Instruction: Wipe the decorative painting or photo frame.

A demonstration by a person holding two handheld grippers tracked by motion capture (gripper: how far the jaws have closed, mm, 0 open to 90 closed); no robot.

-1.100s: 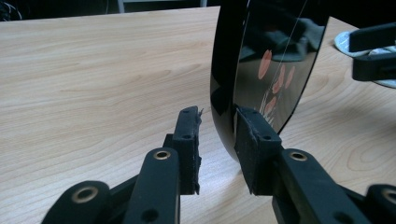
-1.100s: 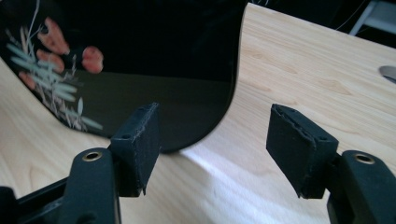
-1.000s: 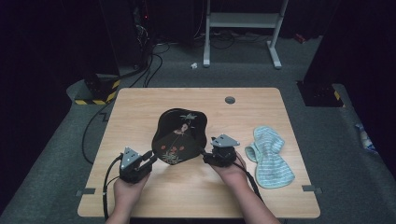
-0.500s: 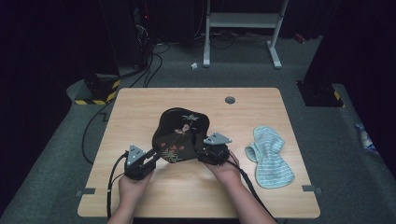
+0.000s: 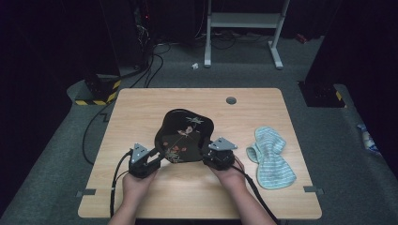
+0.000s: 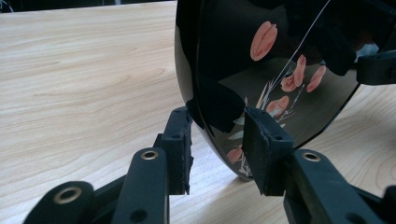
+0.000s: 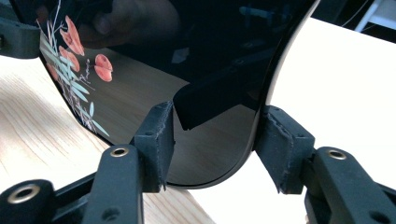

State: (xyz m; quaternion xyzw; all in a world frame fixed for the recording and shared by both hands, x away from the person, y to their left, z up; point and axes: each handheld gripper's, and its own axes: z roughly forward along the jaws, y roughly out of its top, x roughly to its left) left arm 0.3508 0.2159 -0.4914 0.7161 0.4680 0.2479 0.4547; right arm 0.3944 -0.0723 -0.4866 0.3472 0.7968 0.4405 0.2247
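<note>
The left gripper [image 5: 149, 161] had just loosened, its fingers [image 6: 179, 144] straddling the tray's [image 5: 185, 136] rim without clamping. The right gripper [image 5: 212, 157] was closing around the opposite rim, fingers [image 7: 156, 140] not yet pinching, so the tray seemed unsecured above the desk [image 5: 141, 108].

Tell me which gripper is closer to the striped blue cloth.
The right gripper, at the black flowered tray's right edge. The cloth lies just to its right on the table, while the left gripper is across the tray, farther off.
</note>
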